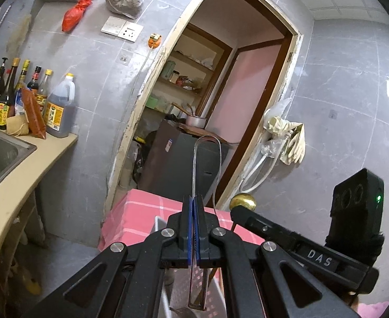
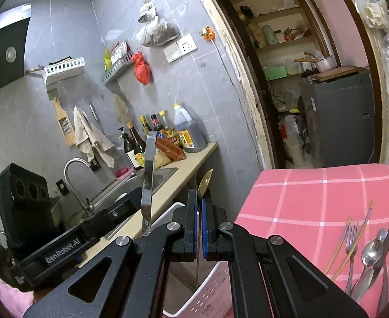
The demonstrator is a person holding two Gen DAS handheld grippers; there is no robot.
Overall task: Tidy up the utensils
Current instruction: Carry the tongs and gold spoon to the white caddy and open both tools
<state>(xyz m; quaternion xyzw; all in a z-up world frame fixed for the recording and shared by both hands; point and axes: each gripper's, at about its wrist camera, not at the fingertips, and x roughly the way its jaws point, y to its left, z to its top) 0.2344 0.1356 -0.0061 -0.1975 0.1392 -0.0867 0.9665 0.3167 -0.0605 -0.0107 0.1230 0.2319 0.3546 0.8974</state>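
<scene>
The left gripper has its blue-padded jaws pressed together on a pair of bent steel tongs, whose looped end stands up ahead of the jaws while the two arms run down below them. The right gripper has its jaws closed on the thin handle of a brass-coloured spoon; the bowl rises just above the pads and the handle passes down between them. In the left wrist view the spoon's bowl shows just to the right of the tongs. A white perforated plastic basket sits below both grippers, at the edge of a worktop covered with a pink checked cloth. On that cloth, well to the right, lie a steel fork, steel spoons and wooden-handled chopsticks, close together. Beyond are a steel sink and sauce bottles.
</scene>
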